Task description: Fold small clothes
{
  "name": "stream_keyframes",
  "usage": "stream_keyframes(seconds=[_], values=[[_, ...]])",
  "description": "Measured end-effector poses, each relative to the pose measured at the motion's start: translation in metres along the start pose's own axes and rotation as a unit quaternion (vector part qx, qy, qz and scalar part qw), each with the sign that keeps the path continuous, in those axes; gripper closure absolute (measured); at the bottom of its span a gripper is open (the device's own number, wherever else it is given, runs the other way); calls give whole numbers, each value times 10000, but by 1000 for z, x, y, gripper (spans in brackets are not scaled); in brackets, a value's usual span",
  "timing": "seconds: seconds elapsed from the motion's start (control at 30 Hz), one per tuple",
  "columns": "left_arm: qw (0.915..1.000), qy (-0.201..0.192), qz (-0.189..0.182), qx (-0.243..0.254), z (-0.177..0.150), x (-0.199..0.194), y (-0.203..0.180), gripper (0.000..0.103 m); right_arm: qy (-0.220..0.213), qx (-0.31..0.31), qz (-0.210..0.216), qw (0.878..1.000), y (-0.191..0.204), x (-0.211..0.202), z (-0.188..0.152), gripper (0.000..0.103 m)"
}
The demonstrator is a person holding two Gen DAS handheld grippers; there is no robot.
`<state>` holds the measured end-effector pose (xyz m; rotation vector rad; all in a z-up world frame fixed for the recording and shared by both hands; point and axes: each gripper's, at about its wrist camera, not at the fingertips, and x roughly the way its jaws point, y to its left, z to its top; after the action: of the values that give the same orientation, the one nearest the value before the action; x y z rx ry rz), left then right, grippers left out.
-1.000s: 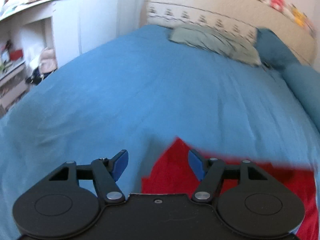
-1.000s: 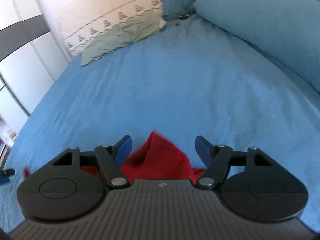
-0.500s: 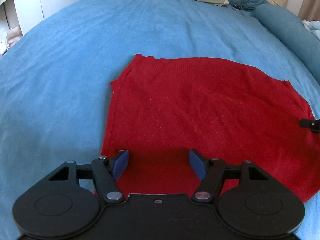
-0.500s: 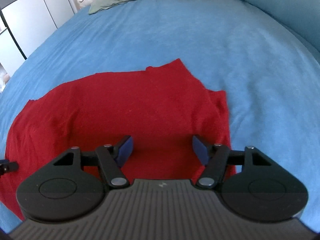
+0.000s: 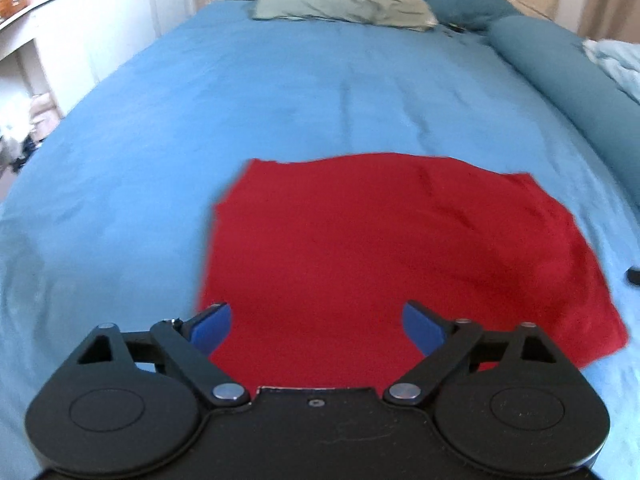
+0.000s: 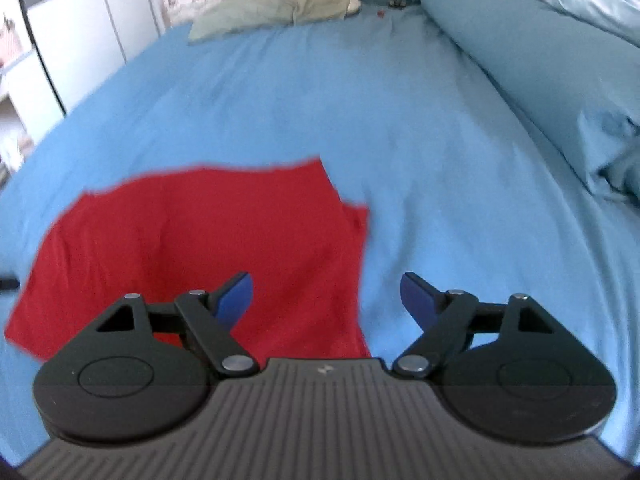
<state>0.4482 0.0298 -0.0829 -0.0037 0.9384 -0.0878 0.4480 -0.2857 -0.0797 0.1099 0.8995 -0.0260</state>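
A red knit garment [image 5: 400,248] lies folded flat on the blue bed cover [image 5: 200,120]. My left gripper [image 5: 318,328] is open and empty, above the garment's near left part. In the right wrist view the same red garment [image 6: 200,240] lies to the left. My right gripper [image 6: 326,296] is open and empty above the garment's near right edge, its right finger over the blue cover [image 6: 440,140]. The other gripper's tip shows at the frame edge [image 5: 634,276].
A grey-green pillow [image 5: 344,6] and a dark blue cushion [image 5: 464,0] lie at the headboard. A rolled blue duvet [image 6: 540,48] runs along the bed's right side. White furniture [image 5: 24,48] stands left of the bed.
Both grippers have pulled back from the garment, which now looks smaller and farther off. The jaws stay open. One second ago the garment was in motion and blurred.
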Motion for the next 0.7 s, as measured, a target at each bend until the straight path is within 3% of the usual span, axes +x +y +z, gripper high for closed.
stream_keyframes(seconds=[0.2,0.27,0.4,0.5,0.57,0.7], values=[[9994,120,-227,218,-1,17,-44,8,402,361,65,9985,-7,18,-40,10],[9992,132,-302,226,-1,24,-54,8,461,567,76,9973,-10,26,-49,16],[9989,167,-363,256,3,42,-69,8,476,1100,308,9923,-21,39,-65,24],[9988,232,-324,269,7,54,-76,8,382,1096,467,9921,-18,43,-67,29],[9990,289,-262,213,7,63,-79,8,395,1019,584,9923,-15,45,-65,49],[9990,437,-76,98,7,82,-78,8,460,1104,639,9908,-19,47,-58,70]])
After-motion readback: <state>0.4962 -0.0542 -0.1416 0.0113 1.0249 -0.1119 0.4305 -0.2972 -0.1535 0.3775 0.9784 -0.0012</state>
